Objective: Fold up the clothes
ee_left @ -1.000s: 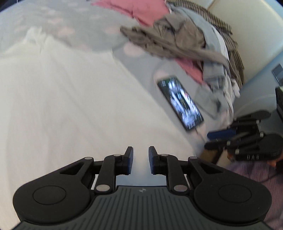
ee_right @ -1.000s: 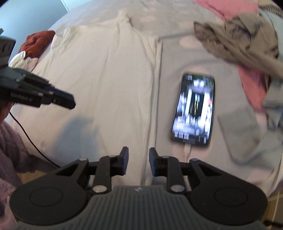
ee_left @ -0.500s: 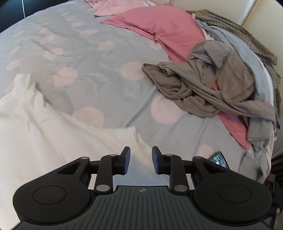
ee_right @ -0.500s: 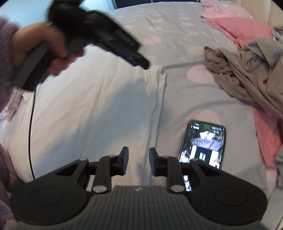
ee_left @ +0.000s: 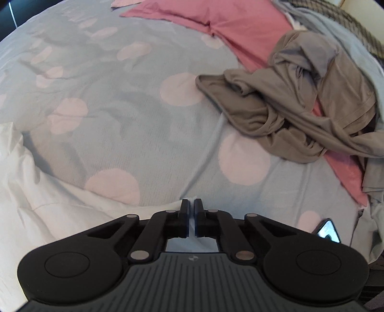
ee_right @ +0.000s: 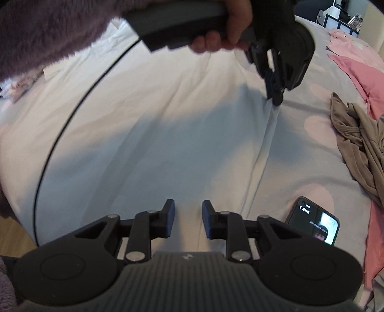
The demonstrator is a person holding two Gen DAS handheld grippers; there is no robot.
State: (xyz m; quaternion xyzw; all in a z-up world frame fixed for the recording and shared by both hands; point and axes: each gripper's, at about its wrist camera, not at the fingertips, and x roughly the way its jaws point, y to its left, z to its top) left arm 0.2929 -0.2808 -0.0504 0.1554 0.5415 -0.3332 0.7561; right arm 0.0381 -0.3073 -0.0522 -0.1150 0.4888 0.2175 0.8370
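Observation:
A white garment (ee_right: 144, 144) lies spread flat on the dotted bedspread (ee_left: 120, 108). My left gripper (ee_left: 191, 211) is shut on the garment's far right corner; a sliver of white cloth (ee_left: 48, 216) shows between its fingers. The right wrist view shows that same left gripper (ee_right: 276, 99), held by a hand (ee_right: 216, 40), with its tips pressed down onto the corner. My right gripper (ee_right: 188, 211) is open and hovers low over the garment's near right part, with nothing between its fingers.
A phone (ee_right: 316, 223) with a lit screen lies just right of the white garment. Further right sit a crumpled grey-brown garment (ee_left: 300, 108) and a pink one (ee_left: 228, 21). A black cable (ee_right: 62, 127) hangs across the left. A fuzzy purple sleeve (ee_right: 48, 31) fills the upper left.
My left gripper has gone out to the garment's far right corner, dropped onto it and shut on the cloth. The right gripper has stayed open near the front edge.

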